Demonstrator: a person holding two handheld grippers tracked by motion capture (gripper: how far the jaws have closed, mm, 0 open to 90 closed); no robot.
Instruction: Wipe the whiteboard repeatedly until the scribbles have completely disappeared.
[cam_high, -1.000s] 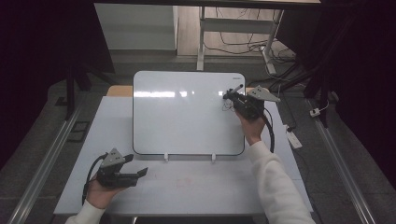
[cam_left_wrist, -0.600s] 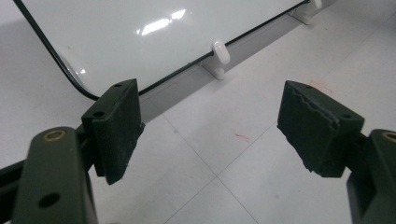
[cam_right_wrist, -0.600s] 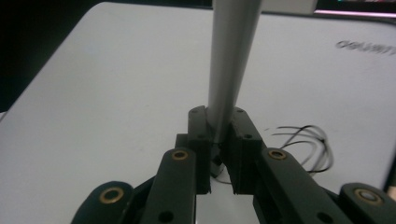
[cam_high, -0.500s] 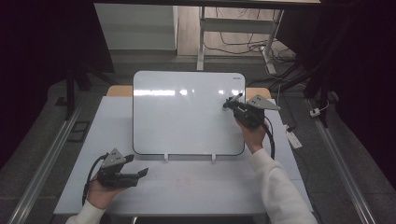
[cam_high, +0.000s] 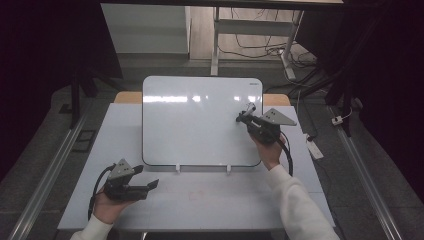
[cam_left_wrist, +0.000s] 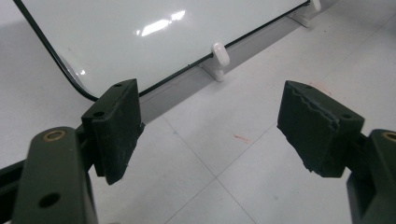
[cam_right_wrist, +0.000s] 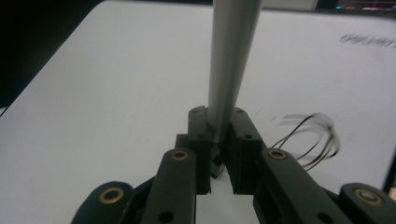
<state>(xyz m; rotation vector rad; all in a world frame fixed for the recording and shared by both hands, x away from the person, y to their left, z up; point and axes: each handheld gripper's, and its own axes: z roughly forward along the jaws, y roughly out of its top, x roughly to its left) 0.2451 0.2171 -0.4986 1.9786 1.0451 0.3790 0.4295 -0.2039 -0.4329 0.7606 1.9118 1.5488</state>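
One steady, light stroke suits the right gripper (cam_high: 248, 114) clamping the marker (cam_right_wrist: 229, 70) on the whiteboard (cam_high: 195, 125), while the left gripper (cam_left_wrist: 224, 135) rests wide, empty, on the desk (cam_high: 200, 200)

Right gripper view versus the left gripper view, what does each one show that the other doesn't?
The right gripper view shows a grey marker clamped between shut jaws and black scribbled lines on the board. The left gripper view shows open, empty jaws over the white table and the board's white support clips. Both show the whiteboard.
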